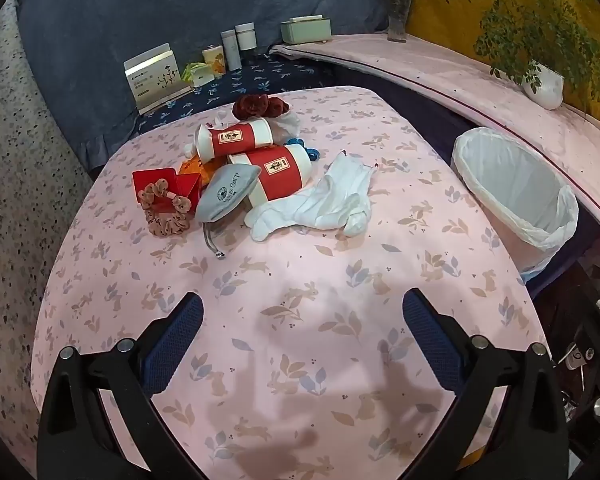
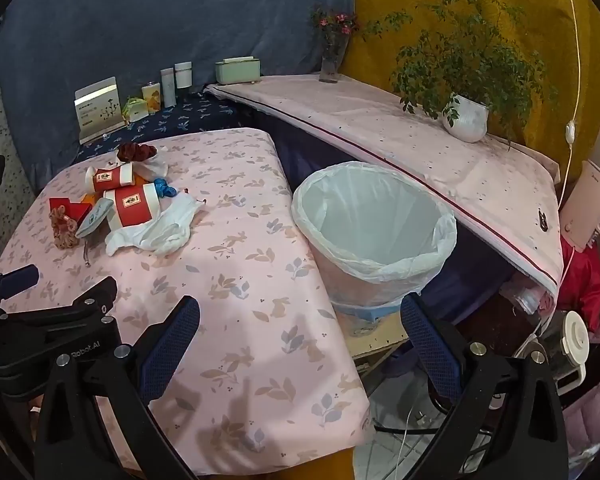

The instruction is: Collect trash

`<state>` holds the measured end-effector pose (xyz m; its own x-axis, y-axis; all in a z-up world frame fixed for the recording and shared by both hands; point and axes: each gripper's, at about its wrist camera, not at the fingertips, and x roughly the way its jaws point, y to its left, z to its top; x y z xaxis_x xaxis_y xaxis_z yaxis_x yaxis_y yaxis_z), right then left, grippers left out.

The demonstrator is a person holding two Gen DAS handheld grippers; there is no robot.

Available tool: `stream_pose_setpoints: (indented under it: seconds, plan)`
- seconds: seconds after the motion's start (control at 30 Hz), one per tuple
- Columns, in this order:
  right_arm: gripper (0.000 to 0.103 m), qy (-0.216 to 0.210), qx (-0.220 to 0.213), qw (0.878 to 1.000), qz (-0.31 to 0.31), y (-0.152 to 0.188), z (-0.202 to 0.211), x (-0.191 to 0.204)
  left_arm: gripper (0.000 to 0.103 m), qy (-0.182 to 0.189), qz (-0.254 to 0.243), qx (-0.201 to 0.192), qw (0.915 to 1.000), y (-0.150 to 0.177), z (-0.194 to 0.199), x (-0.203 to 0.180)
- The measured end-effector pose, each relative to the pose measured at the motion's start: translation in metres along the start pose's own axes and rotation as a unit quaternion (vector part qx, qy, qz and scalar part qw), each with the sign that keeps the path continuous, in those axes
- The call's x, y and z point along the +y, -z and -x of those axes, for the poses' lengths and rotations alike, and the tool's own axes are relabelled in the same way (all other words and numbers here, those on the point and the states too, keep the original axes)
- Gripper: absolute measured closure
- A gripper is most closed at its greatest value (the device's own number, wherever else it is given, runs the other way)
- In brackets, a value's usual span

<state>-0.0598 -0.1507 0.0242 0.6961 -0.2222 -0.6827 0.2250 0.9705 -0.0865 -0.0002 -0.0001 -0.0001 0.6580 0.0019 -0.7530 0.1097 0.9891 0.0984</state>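
A heap of things lies at the far side of the pink rabbit-print table (image 1: 300, 280): two red-and-white paper cups on their sides (image 1: 236, 138) (image 1: 278, 170), crumpled white tissue (image 1: 320, 204), a red paper box (image 1: 172, 186), a grey pouch (image 1: 230, 192), a tan scrunchie (image 1: 166, 210) and a dark red scrunchie (image 1: 256, 106). A bin with a white liner (image 2: 374, 232) stands beside the table's right edge. My left gripper (image 1: 302, 344) hovers open over bare cloth, short of the heap. My right gripper (image 2: 300, 348) is open near the table's right edge, in front of the bin.
Bottles, a card stand (image 1: 154, 76) and a green box (image 1: 306, 28) line the back on dark blue cloth. A pink-covered shelf (image 2: 420, 140) carries a flower vase (image 2: 334, 54) and a potted plant (image 2: 466, 120). Cables and clutter sit low right.
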Motion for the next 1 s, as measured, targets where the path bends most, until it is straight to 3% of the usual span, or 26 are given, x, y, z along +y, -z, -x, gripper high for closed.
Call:
stream_pose_setpoints:
  seconds: [1.0]
  plan:
    - [0.007, -0.009, -0.005, 1.0, 0.016, 0.002, 0.005, 0.018, 0.008, 0.009, 0.007, -0.019, 0.9998, -0.001, 0.008, 0.01]
